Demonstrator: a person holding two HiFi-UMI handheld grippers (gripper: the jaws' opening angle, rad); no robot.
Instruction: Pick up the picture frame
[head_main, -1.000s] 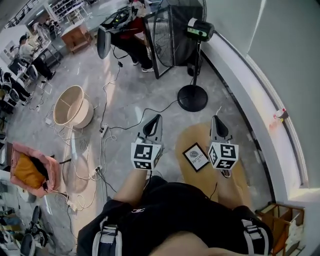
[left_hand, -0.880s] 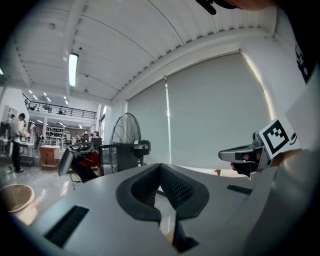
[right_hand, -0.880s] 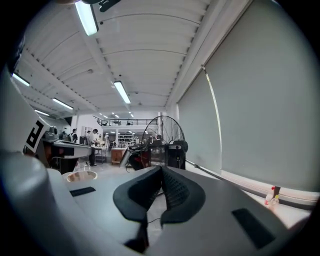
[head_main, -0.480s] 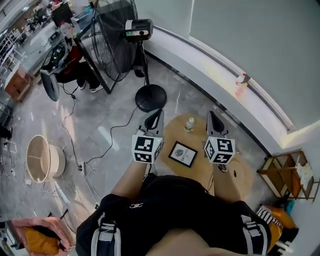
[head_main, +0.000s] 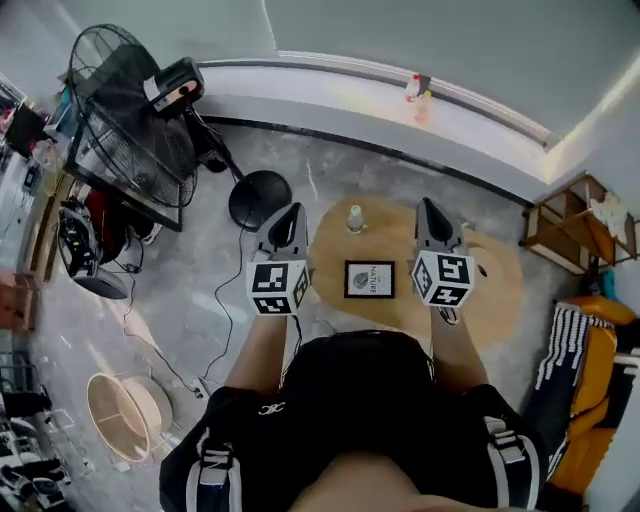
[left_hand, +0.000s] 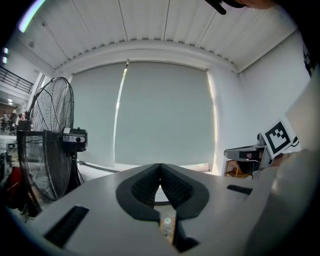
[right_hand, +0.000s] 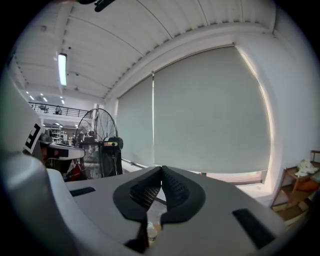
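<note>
- Picture frame (head_main: 369, 279) lies flat on the round wooden bench (head_main: 497, 292), between the two claws, touched by neither.
- Small capped bottle (head_main: 355, 218) stands upright just beyond it; contents unreadable.
- Left claw (head_main: 291, 208): pressed together, empty.
- Right claw (head_main: 427, 204): pressed together, empty.

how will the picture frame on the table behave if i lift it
Likely stiff and light: the picture frame looks thin, with a straight black border. It lies flat on the table, so it may slide before an edge is caught. A glass front, if any, would be fragile.
</note>
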